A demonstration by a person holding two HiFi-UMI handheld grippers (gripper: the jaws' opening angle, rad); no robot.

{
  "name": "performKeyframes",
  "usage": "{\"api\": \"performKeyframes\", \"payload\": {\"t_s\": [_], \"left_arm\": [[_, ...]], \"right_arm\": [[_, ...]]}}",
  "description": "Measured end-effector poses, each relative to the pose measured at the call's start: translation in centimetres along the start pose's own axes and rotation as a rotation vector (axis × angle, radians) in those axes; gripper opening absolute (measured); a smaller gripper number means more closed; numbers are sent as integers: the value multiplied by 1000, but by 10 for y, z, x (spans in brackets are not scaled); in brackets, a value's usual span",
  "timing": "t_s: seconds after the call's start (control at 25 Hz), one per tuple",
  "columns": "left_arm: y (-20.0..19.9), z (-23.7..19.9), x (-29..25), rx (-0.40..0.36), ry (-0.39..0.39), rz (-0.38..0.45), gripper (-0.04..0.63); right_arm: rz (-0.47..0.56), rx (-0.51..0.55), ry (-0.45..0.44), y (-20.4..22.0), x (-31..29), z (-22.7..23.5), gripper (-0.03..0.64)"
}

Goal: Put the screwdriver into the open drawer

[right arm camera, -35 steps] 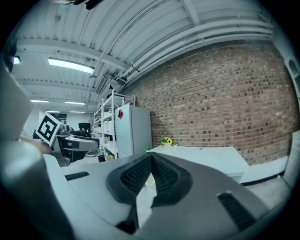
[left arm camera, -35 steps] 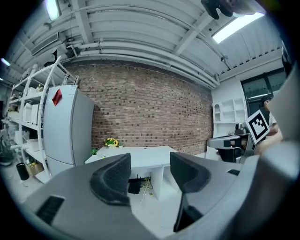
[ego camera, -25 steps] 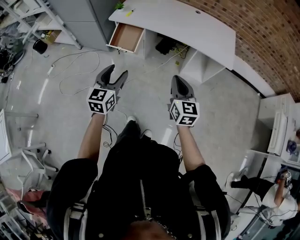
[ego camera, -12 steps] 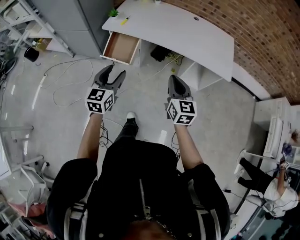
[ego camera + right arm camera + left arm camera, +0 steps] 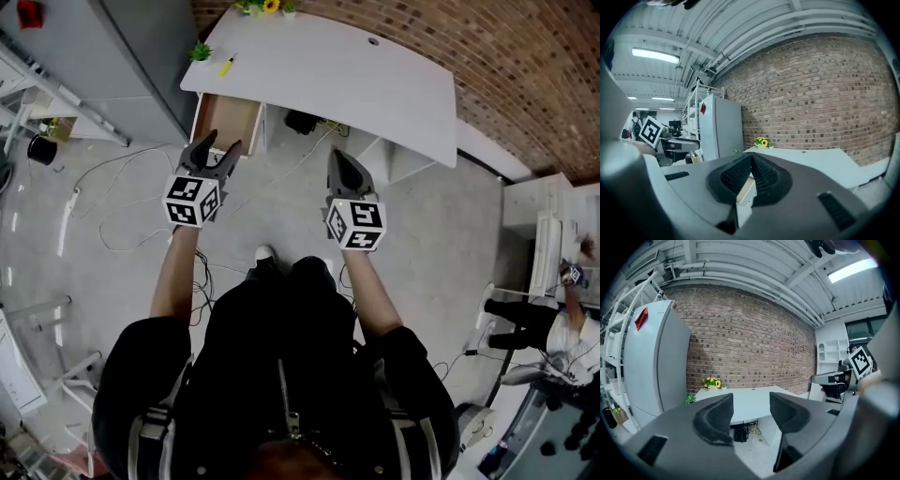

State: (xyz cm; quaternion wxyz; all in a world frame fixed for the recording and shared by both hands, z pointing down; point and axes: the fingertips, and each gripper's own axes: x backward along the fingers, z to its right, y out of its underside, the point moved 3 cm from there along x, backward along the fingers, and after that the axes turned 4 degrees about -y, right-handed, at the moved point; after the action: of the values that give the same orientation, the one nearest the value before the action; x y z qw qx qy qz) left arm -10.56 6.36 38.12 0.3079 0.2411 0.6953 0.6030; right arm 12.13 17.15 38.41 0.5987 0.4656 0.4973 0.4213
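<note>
Grey cabinet (image 5: 122,56): stands at the far left, next to the left end of the table.
Cables (image 5: 103,202): loose loops on the floor (image 5: 441,234) left of the left arm.
Green plant (image 5: 199,52): small, on the left corner of the table.
Screwdriver (image 5: 226,66): yellow, lying on the table top just right of the green plant, above the drawer and well apart from both grippers.
Drawer (image 5: 234,117): pulled out from under the table's left end, its wood-coloured inside open to view; I cannot make out anything lying in it.
Left gripper (image 5: 217,143): held out in front of the drawer, its tips showing over the drawer's front edge in the head view; jaws spread, with nothing between them. In its own view only the table and the floor beyond show through the gap.
Sunflowers (image 5: 262,6): at the back edge of the table, against the wall.
Table (image 5: 375,84): white, with a curved front edge, set along the brick wall (image 5: 525,66).
Right gripper (image 5: 336,155): held level with the left one, pointing at the middle of the table; jaws pressed together, pad on pad, pinching nothing.
Person (image 5: 281,375): black jacket, both arms stretched forward.
Second person (image 5: 567,342): at the far right edge, well away from the table.
</note>
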Motion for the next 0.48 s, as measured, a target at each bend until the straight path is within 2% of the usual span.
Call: {"api": "performKeyframes", "payload": {"t_s": [0.24, 0.48], "left_arm": [[2, -22, -44, 10, 12, -22, 265], [8, -34, -97, 28, 14, -46, 264]], "right_arm": [[-27, -19, 39, 5, -28, 26, 0], [-30, -29, 30, 4, -74, 59, 0]]}}
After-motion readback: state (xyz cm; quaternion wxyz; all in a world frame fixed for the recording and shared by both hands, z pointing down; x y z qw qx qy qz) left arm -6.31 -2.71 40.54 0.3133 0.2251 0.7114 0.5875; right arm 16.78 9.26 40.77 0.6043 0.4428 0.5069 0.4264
